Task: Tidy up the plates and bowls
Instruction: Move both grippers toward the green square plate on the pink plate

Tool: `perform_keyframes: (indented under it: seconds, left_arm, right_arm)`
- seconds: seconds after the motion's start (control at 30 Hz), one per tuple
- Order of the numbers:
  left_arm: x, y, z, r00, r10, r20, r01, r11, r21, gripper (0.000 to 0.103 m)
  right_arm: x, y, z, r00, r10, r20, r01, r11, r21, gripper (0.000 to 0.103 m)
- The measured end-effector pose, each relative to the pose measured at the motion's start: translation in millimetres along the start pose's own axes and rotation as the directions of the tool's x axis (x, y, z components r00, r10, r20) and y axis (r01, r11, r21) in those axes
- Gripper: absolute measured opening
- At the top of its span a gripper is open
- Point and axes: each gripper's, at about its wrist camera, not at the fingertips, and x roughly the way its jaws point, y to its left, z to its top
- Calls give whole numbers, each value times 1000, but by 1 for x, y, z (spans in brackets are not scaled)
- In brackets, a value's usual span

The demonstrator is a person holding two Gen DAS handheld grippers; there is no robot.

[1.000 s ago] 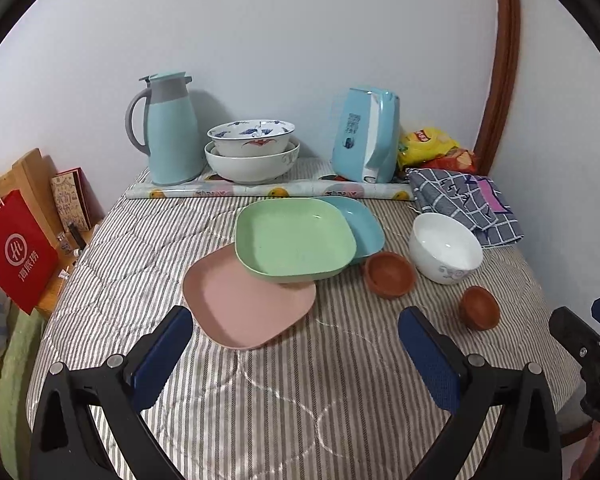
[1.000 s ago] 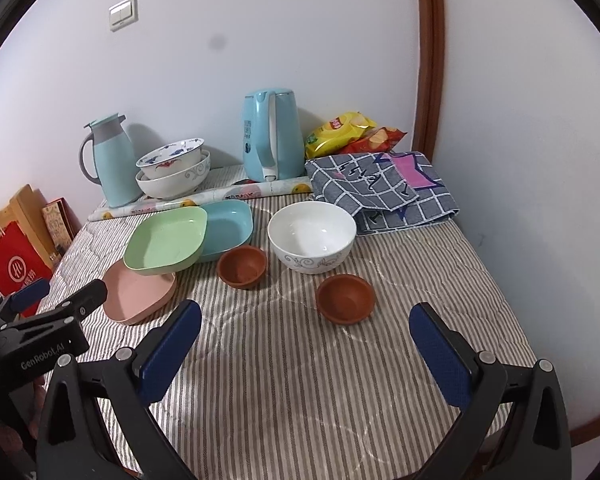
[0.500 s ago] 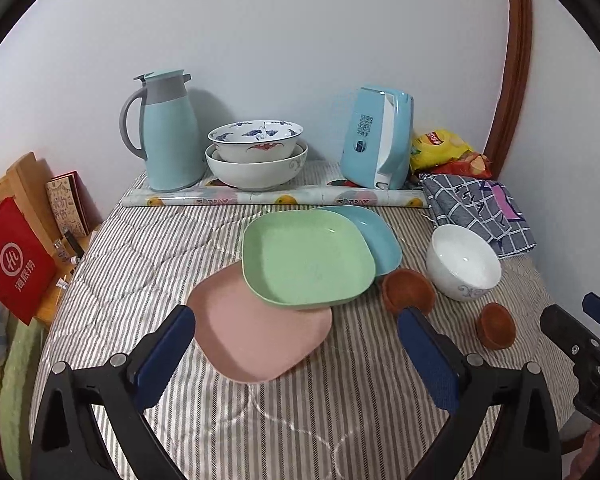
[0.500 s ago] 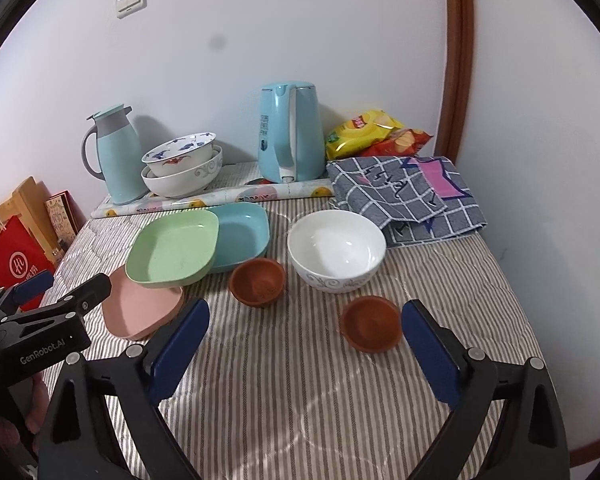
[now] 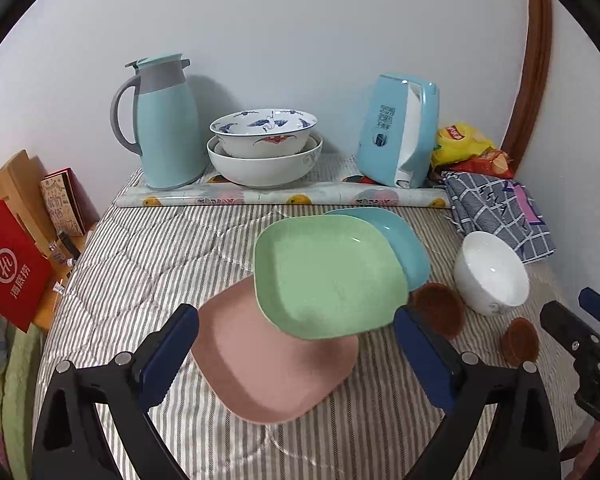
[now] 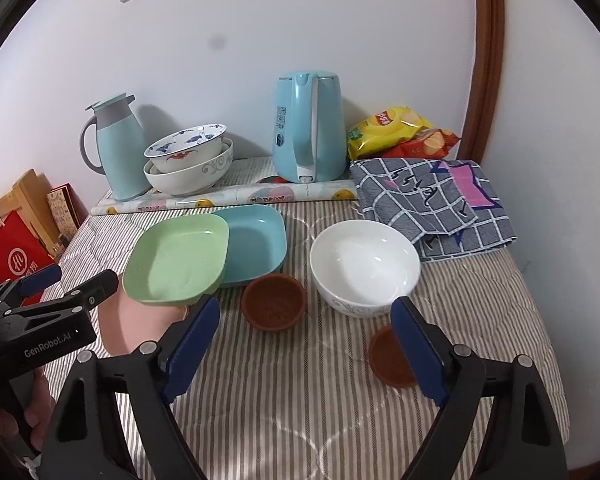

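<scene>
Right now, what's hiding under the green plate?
The green plate overlaps a pink plate and a blue plate. The parts of them beneath it are covered.

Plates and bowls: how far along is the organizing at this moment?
Barely begun. Done: only the two patterned bowls at the back are nested. In hand: nothing; the left gripper and right gripper are both open, above the table. Left: the green plate lies askew over the pink plate and blue plate; the white bowl and two brown bowls sit separately.
</scene>
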Motion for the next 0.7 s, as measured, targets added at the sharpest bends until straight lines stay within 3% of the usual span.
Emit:
perform_keyframes:
  seconds: [0.23, 0.4, 0.7]
  left_arm:
    - [26, 10, 12, 1000, 2, -27, -2, 1000, -12, 98]
    - [48, 13, 20, 998, 6, -62, -7, 1000, -10, 92]
    - [88, 22, 27, 994, -18, -108, 14, 999, -37, 87]
  right_arm:
    - [28, 10, 15, 1000, 12, -24, -12, 1000, -12, 79]
    - [49, 17, 26, 1000, 24, -21, -24, 999, -35, 73]
    - [102, 31, 38, 993, 63, -96, -68, 996, -52, 62]
